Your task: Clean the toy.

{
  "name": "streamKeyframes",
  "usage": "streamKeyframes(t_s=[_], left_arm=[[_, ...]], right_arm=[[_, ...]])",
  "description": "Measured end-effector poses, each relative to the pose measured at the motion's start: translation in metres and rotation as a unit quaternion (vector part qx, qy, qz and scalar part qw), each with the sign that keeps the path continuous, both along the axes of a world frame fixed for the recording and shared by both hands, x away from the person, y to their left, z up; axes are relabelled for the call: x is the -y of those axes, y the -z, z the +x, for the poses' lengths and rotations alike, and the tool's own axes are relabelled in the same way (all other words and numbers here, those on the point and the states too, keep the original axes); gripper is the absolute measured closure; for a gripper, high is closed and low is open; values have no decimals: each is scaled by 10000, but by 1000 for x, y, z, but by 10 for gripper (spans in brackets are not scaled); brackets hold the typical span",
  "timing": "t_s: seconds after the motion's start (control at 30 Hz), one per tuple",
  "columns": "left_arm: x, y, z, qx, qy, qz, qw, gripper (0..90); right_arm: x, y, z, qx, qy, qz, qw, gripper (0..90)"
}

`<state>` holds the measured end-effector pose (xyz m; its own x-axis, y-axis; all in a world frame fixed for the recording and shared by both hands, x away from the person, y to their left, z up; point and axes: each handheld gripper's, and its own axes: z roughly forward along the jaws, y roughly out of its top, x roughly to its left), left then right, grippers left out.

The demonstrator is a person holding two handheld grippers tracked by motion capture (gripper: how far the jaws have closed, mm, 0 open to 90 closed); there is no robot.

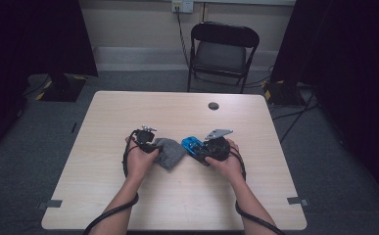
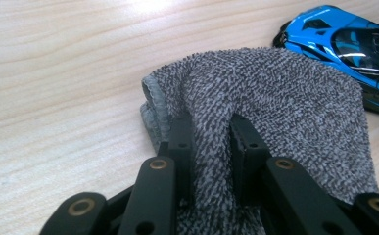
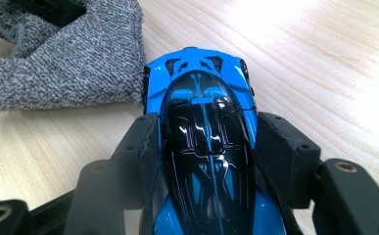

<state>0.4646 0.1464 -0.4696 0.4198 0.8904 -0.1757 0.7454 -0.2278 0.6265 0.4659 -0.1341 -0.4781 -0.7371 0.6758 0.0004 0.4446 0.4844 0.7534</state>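
At mid-worktop (image 1: 128, 105), the grey cloth (image 2: 285, 98) was found pinched in a fold by the left gripper (image 2: 211, 142), its jaws nearly closed. The blue toy car (image 3: 201, 127), just beside the cloth, was clamped across its sides by the right gripper (image 3: 204, 142). The cloth was judged soft and light, best taken by a fold; the car rigid, glossy and likely slippery, best gripped at the flanks.
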Motion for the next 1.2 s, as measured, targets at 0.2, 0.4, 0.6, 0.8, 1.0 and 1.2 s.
streamKeyframes(t_s=[0.2,0.4,0.6,0.8,1.0,1.2], left_arm=[[-2,0,3,9,-105,-3,9999,745],[-13,0,2,-15,-225,55,9997,745],[-28,-3,-1,-31,-419,-16,9991,746],[-31,-7,-12,-4,-250,-110,9996,746],[-40,-13,-20,-8,-209,-295,9993,746],[-38,-18,-30,16,72,-531,9986,746]], right_arm=[[-1,0,0,-13,-2,-24,10000,426],[0,0,1,-32,-3,0,10000,426],[0,0,1,-37,-4,19,10000,426],[0,-1,1,-43,-2,-25,10000,426],[-1,-2,2,-72,-8,-62,10000,426],[-2,-2,1,-72,38,-72,9999,426]])
